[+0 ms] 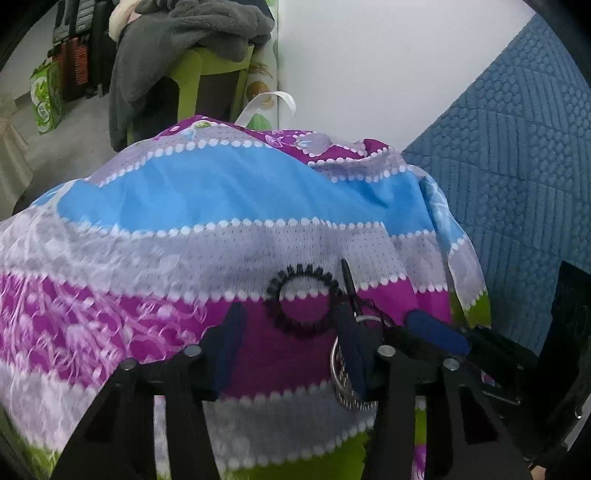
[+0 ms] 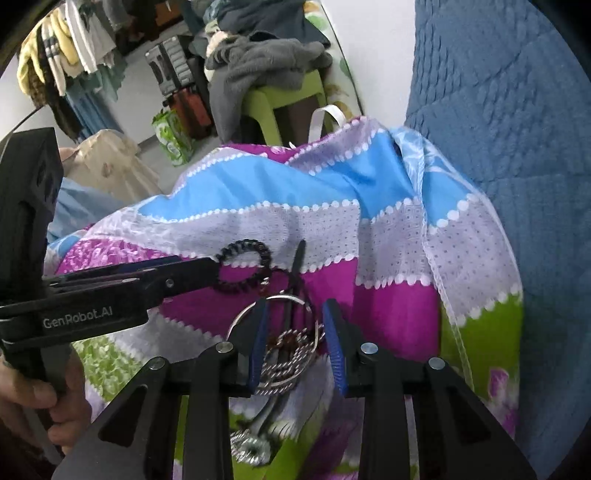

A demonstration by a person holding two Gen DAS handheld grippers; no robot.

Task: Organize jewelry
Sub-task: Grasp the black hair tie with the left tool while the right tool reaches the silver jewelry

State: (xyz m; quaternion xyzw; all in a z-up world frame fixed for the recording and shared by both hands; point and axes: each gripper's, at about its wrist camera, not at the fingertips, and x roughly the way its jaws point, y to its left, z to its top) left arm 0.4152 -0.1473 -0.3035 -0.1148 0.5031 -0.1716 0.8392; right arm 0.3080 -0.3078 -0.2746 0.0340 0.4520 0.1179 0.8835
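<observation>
A black spiral hair tie (image 1: 302,305) lies on the striped cloth (image 1: 207,199); it also shows in the right wrist view (image 2: 242,266). A black hair clip (image 1: 349,284) lies just right of it. My left gripper (image 1: 291,328) is open, fingers either side of the hair tie. A silver ring and twisted silver bangles (image 2: 284,350) lie in a pile between the open fingers of my right gripper (image 2: 295,314). A silver bangle (image 1: 345,384) shows beside my left gripper's right finger. The left gripper's body (image 2: 110,291) reaches in from the left in the right wrist view.
The cloth (image 2: 332,221) covers a rounded mound. A blue quilted surface (image 1: 517,166) rises on the right. A green stool (image 1: 207,81) with grey clothes (image 1: 192,33) stands behind, with bags (image 2: 173,136) on the floor.
</observation>
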